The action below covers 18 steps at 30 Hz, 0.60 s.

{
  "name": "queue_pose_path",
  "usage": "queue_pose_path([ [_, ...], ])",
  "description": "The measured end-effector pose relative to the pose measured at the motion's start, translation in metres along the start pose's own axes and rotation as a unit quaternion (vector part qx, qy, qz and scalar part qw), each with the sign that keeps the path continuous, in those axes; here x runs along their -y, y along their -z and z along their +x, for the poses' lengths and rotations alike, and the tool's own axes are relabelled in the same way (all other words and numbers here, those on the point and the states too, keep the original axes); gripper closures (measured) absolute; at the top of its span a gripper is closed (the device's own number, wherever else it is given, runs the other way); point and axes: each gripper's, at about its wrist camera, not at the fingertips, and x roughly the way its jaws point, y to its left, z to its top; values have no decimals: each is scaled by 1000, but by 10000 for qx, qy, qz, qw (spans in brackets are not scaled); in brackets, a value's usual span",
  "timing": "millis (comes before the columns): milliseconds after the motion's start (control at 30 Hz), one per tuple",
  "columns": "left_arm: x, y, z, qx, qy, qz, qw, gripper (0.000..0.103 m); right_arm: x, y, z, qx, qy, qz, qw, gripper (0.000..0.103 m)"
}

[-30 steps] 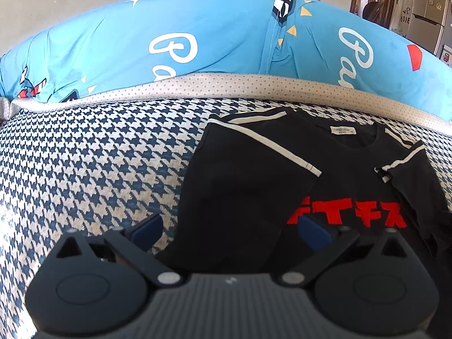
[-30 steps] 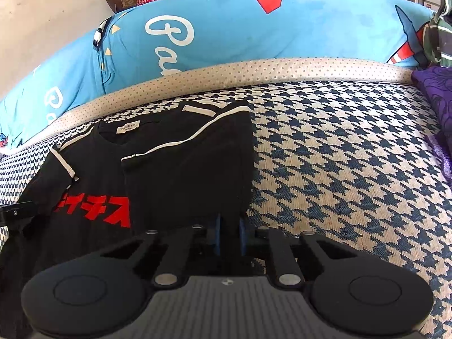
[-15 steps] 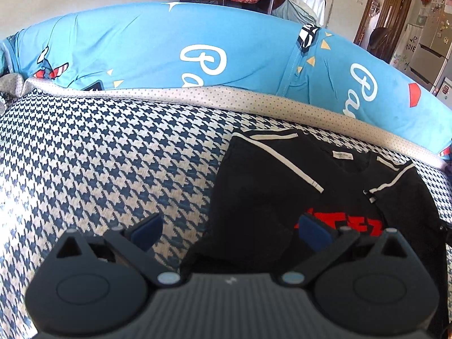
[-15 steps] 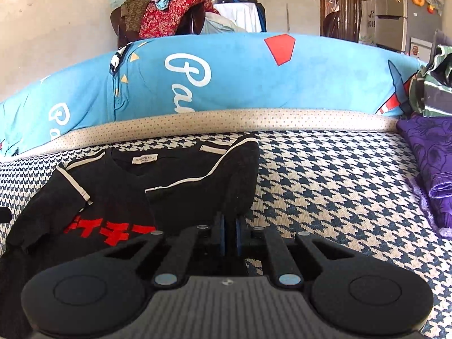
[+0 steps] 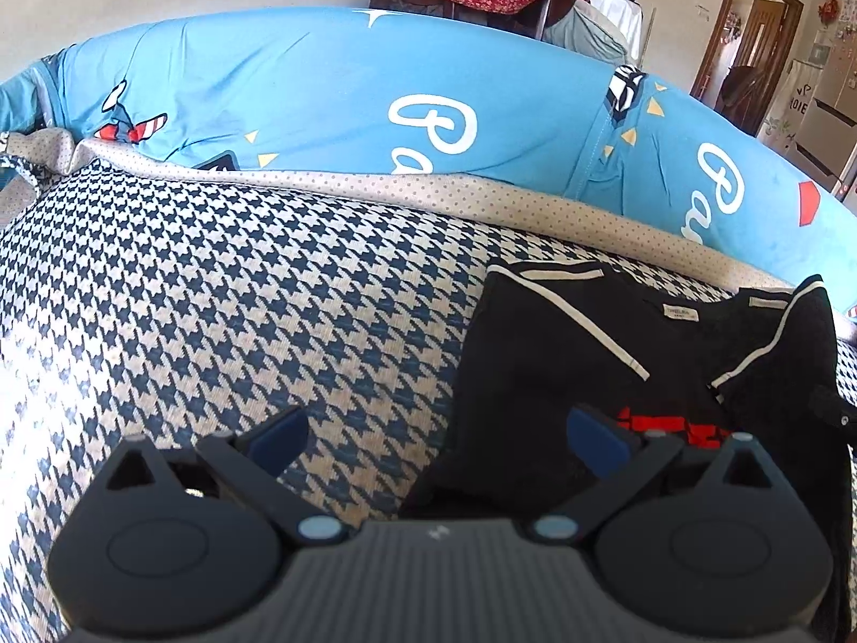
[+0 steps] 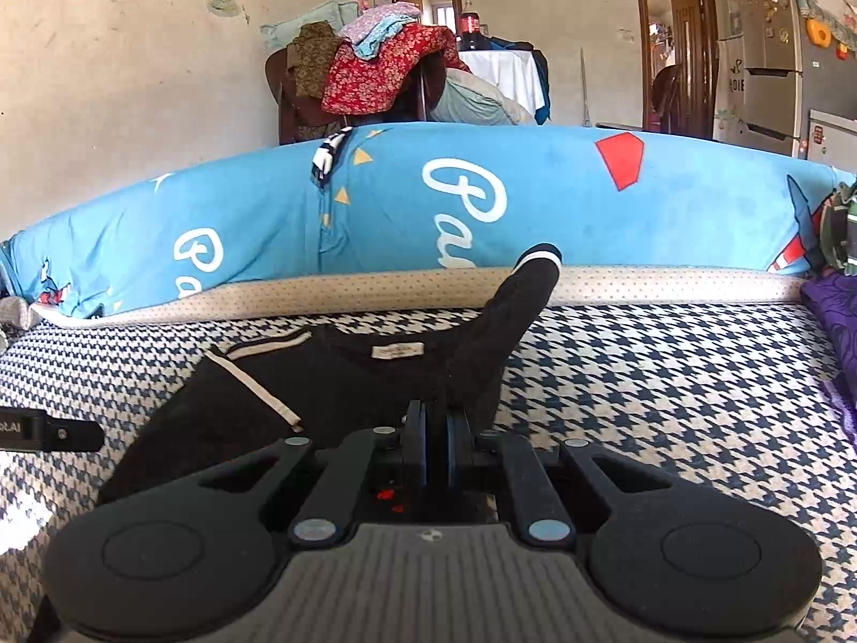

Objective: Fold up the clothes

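my right fingers (image 6: 438, 442) are clamped on the black t-shirt (image 6: 343, 391) lying on the bed (image 6: 669, 375) just ahead, its sleeve lifted, while my left fingers (image 5: 436, 442) hover apart beside it, so i judge the thin pinch could slip and spoil the fold.

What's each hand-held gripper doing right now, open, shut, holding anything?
Left hand-held gripper: open, nothing between its fingers, over the checked cover.
Right hand-held gripper: shut on the black T-shirt, side lifted.
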Motion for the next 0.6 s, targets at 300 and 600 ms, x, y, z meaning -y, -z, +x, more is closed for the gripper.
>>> queue_pose_path([
  [300,-46,-15,-9,143,-159,-744,9970,0,-87,-20,27,-60,-964,-174,9952,94],
  [600,-60,-20,-6,75,-197,-1099,9937,0,-158,17,64,-581,-1280,-757,9872,91],
])
